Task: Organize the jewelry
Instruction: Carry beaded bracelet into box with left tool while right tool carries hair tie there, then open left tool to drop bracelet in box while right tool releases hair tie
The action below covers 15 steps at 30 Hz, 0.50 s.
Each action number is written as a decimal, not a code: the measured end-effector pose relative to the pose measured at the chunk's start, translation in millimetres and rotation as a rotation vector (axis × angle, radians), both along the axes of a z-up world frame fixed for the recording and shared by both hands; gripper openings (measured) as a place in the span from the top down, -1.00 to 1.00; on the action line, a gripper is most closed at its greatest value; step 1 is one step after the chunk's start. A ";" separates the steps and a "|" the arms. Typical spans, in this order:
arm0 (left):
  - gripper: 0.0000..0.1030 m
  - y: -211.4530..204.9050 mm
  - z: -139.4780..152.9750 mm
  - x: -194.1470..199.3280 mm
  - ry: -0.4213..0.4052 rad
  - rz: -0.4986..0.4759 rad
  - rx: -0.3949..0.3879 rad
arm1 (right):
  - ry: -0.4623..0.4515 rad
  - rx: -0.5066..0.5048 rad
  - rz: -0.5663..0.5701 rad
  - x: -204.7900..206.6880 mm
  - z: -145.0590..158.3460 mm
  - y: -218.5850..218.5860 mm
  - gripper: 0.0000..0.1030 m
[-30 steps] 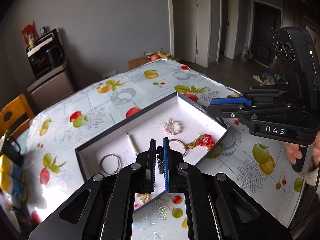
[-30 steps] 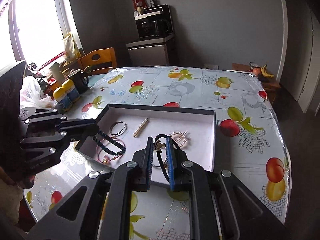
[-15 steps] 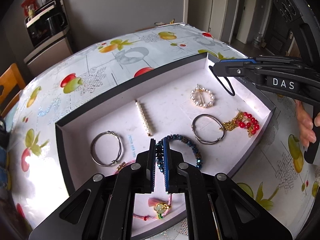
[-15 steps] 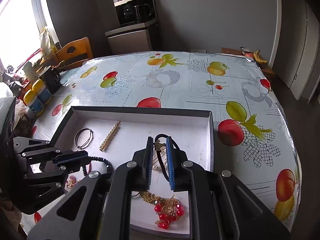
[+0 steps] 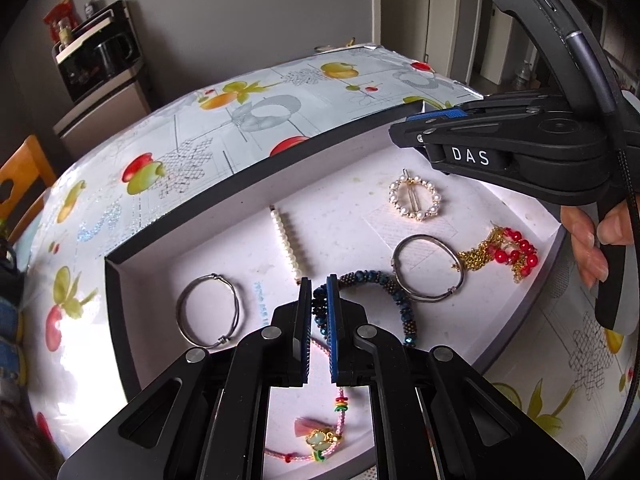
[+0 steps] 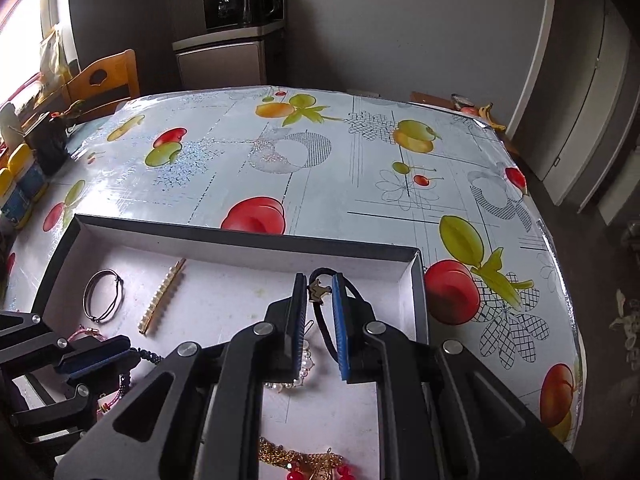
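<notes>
A shallow black box with a white floor (image 5: 224, 184) (image 6: 240, 236) holds the jewelry. My left gripper (image 5: 319, 286) is shut on a dark blue beaded bracelet (image 5: 384, 284), low over the box floor. My right gripper (image 6: 320, 284) is shut on a black hair tie with a gold star charm (image 6: 319, 292), low near the box's far right corner. In the box lie a silver bangle (image 5: 208, 312), a pearl hair clip (image 5: 286, 240), a pearl ring brooch (image 5: 416, 200), a second silver bangle (image 5: 428, 268), a red-bead gold piece (image 5: 504, 252) and a pink cord bracelet (image 5: 320, 440).
The box sits on a fruit-print tablecloth (image 6: 320, 160). Bottles and a dark cup (image 6: 48, 144) stand at the table's left edge. A wooden chair (image 6: 108, 80) and a cabinet with a coffee machine (image 6: 236, 12) stand behind.
Both grippers have come lower and further into the box with their pieces. The beaded bracelet now hangs just over the floor beside the second bangle.
</notes>
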<state>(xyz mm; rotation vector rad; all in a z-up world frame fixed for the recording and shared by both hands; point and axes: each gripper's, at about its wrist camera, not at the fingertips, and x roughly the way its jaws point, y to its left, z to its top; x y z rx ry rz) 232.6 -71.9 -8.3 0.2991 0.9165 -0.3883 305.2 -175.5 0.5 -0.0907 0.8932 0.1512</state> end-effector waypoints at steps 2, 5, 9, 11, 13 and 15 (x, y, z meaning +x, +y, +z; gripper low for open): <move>0.86 1.8 -1.6 2.7 -0.001 0.011 0.002 | 0.008 0.000 -0.002 1.2 -2.5 0.3 0.75; 0.86 2.7 -3.3 10.4 -0.005 0.021 0.014 | 0.011 0.009 -0.005 0.6 -4.6 -1.8 0.75; 0.86 -3.4 0.4 22.7 -0.019 0.011 0.022 | 0.016 0.027 -0.014 -1.7 -6.4 -6.5 0.75; 0.86 -10.0 0.0 27.1 -0.022 -0.005 0.049 | 0.017 0.031 -0.015 -1.9 -7.4 -8.8 0.75; 0.86 -14.9 -1.0 29.0 -0.010 -0.023 0.063 | 0.015 0.030 -0.018 -2.9 -7.2 -10.7 0.75; 0.84 -17.4 -1.1 28.0 -0.009 -0.032 0.064 | 0.016 0.046 -0.009 -4.2 -6.8 -12.6 0.75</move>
